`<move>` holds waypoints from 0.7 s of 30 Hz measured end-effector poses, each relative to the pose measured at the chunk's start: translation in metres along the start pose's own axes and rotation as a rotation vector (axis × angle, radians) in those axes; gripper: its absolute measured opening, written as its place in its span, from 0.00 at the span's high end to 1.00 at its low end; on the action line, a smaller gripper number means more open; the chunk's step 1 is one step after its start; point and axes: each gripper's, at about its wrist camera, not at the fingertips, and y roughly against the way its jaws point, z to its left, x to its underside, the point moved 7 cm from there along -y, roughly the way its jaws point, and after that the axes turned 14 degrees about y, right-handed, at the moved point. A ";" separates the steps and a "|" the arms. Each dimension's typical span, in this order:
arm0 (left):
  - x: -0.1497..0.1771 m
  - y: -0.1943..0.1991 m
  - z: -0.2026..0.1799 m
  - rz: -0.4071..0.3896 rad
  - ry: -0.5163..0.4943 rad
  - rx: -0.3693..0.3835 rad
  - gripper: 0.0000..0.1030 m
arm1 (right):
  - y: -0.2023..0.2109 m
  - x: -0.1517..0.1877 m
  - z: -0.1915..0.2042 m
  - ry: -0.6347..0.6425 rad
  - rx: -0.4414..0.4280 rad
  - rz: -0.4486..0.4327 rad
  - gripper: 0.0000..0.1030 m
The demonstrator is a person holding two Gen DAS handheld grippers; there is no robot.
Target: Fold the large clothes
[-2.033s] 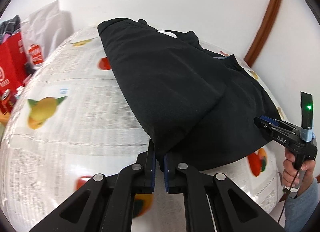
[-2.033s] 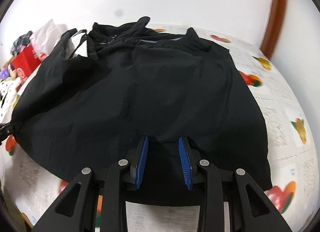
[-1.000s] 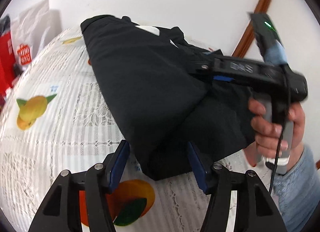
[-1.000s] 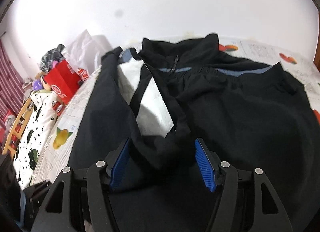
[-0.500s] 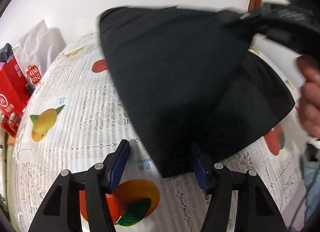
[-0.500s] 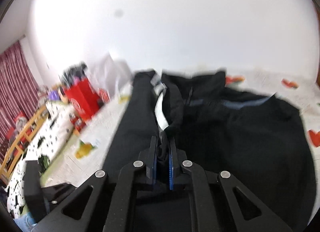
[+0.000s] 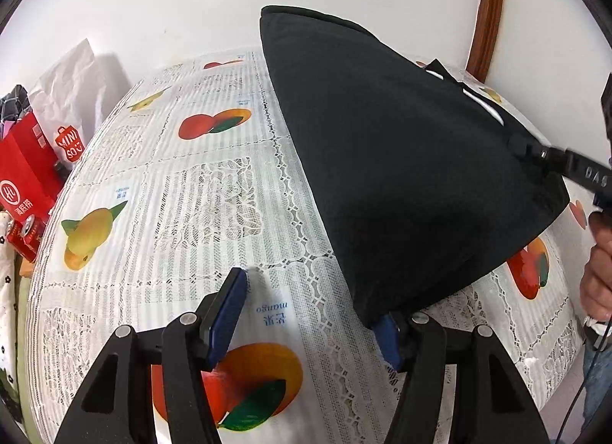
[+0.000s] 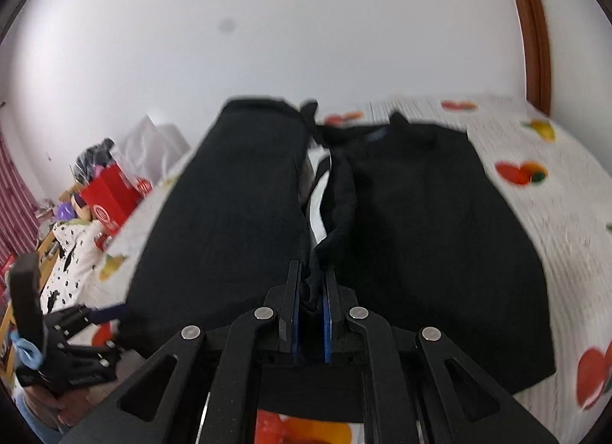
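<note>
A large black garment (image 7: 397,161) lies on the fruit-print tablecloth (image 7: 199,191), its left half lifted and stretched like a tent. My right gripper (image 8: 310,287) is shut on a bunched black strip of the garment (image 8: 244,207) and holds it above the table; it also shows at the right of the left wrist view (image 7: 535,151). My left gripper (image 7: 310,310) is open, jaws wide apart, low over the cloth. The garment's lower corner rests over its right finger (image 7: 388,333). The left gripper also shows in the right wrist view (image 8: 103,314).
A red shopping bag (image 7: 26,176) and a white paper bag (image 7: 72,84) stand off the table's left side. A wooden door frame (image 7: 485,12) runs up the white wall at the right. The person's hand (image 7: 596,275) is at the right edge.
My left gripper let go of the garment's corner and opened wide. My right gripper moved in over the middle, shut on a strip of the garment and lifted it, raising the left half.
</note>
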 end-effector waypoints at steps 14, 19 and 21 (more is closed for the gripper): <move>0.007 0.008 -0.038 0.024 -0.009 0.145 0.44 | -0.027 -0.001 -0.007 -0.015 -0.034 0.095 0.45; 0.010 -0.002 -0.048 0.027 -0.052 0.072 0.41 | -0.036 -0.007 0.005 0.041 -0.001 0.128 0.78; 0.011 -0.002 -0.051 0.019 -0.065 0.046 0.41 | -0.036 -0.011 0.009 0.055 -0.009 0.133 0.89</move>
